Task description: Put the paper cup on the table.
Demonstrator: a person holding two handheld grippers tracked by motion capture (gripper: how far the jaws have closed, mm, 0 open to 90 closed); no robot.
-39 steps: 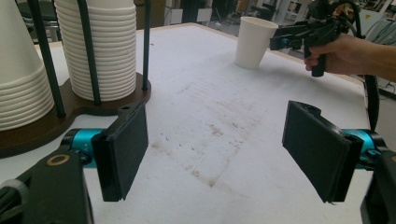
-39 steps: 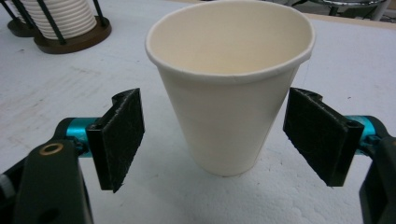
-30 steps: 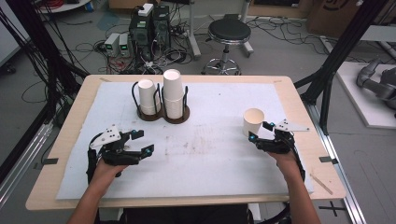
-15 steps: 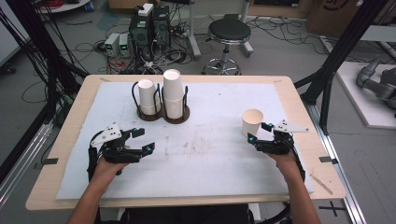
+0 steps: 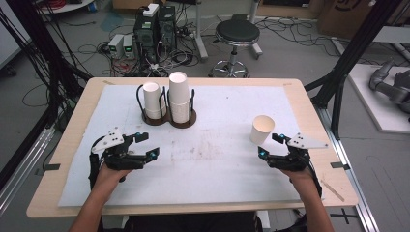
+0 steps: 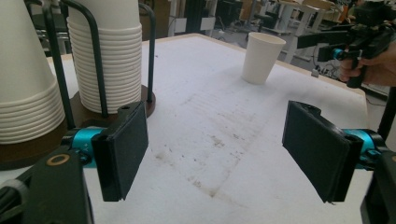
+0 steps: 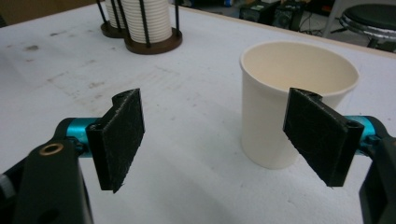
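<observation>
- High view shows the desk (image 5: 217,193) with its white mat, a person's hands entering from the bottom, each with a hand-held gripper.
- Biggest risk, as I judge it: the single paper cup (image 5: 262,129) stands upright and alone on the right side of the mat, light and empty, so a jaw that meets its wall off-centre could tip it or push it toward the desk's right edge.
- A squeeze that is too hard could crush the cup's thin wall or fold its rim.
- The cup holder (image 5: 169,118) with its two cup stacks stands well apart at the back left; a careless swing there could knock the taller stack (image 5: 178,96).
- The right hand-held gripper (image 5: 270,145) is released, its jaws wide and empty; the cup sits just beyond and slightly right of its tips.
- Right gripper view puts the paper cup (image 7: 299,93) behind the right-hand jaw, not between the pads, so a straight close would miss or clip it.
- The left hand-held gripper (image 5: 145,145) is also released and empty, well apart from the cup, in front of the holder.
</observation>
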